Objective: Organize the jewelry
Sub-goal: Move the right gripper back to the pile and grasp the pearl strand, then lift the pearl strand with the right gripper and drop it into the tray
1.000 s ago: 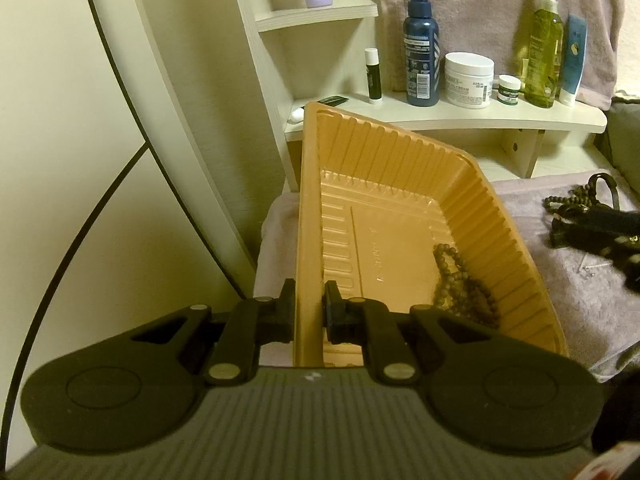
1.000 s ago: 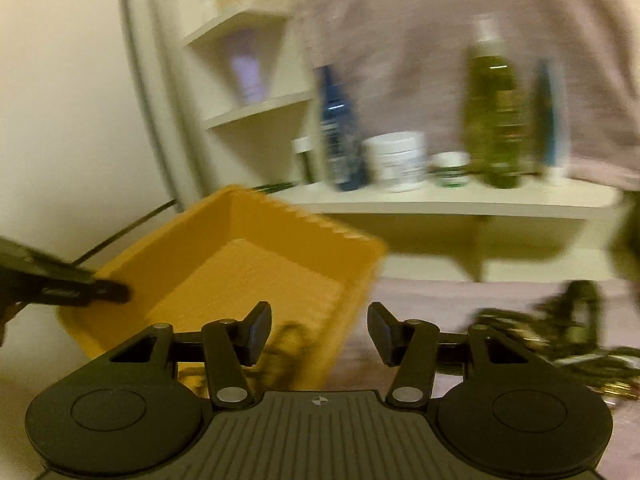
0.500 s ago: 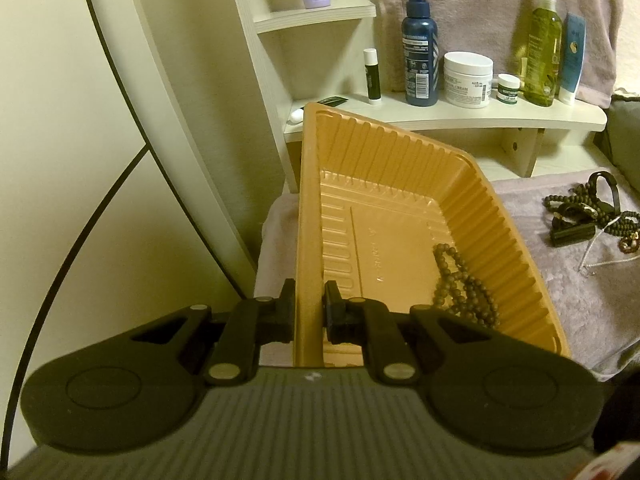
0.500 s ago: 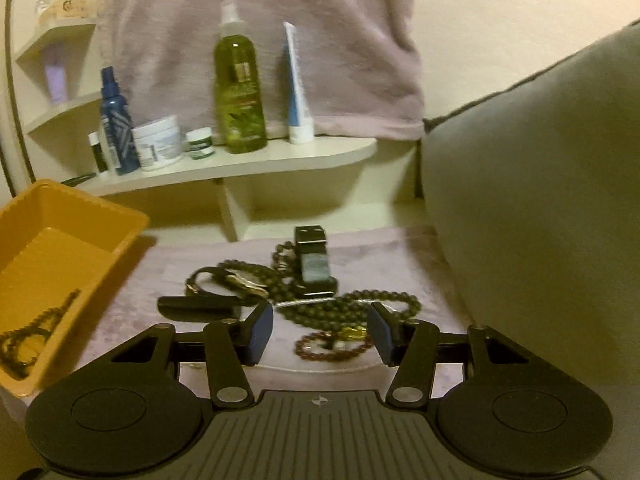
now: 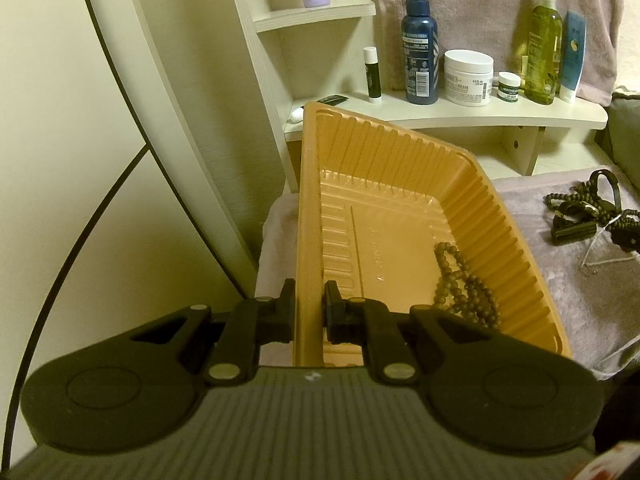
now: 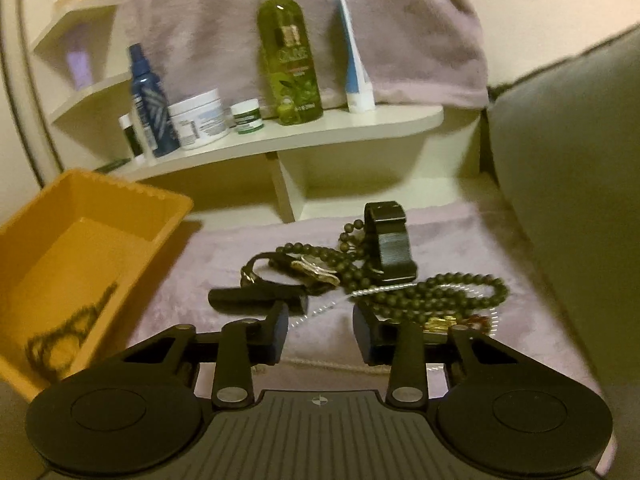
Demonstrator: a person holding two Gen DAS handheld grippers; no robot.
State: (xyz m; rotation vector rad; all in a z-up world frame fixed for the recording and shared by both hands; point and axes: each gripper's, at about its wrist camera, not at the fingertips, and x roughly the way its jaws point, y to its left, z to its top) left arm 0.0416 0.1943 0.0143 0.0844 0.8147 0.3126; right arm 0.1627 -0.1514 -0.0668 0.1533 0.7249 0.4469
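Your left gripper [image 5: 309, 309] is clamped on the near left wall of the orange tray [image 5: 308, 216], one pad outside, one inside. The tray sits tilted on the pale pink cloth [image 5: 568, 272], its far corner up against the shelf unit [image 5: 460, 118]. One brown bead strand [image 5: 466, 286] lies in the tray, bunched against the right wall near the front corner.

Your right gripper [image 6: 320, 330] hangs low over the cloth, just in front of the jewelry pile [image 6: 372, 276]. Its jaws are closing. Only bare cloth and a thin pale chain [image 6: 320, 309] show in the gap; the pads press on nothing. The right pad sits at the near edge of the dark bead loops [image 6: 448, 290]; contact cannot be told from this view.

The pile holds several dark green bead strands tangled together, a black strap with a ribbed buckle end [image 6: 390, 246] lying at the back, a watch with a gold-toned case [image 6: 314, 270] in the middle, and a black bar-shaped piece [image 6: 256, 300] at the front left, just beyond the left pad. A small gold item and reddish beads show at the right, partly hidden behind the gripper's finger.

Shelf behind: blue spray bottle [image 6: 150, 104], white jar [image 6: 200, 120], small green-labelled pot [image 6: 247, 117], green bottle [image 6: 290, 56], blue-and-white tube [image 6: 354, 68]. A pink towel [image 6: 400, 28] hangs behind them. Grey cushion [image 6: 568, 200] at the right.
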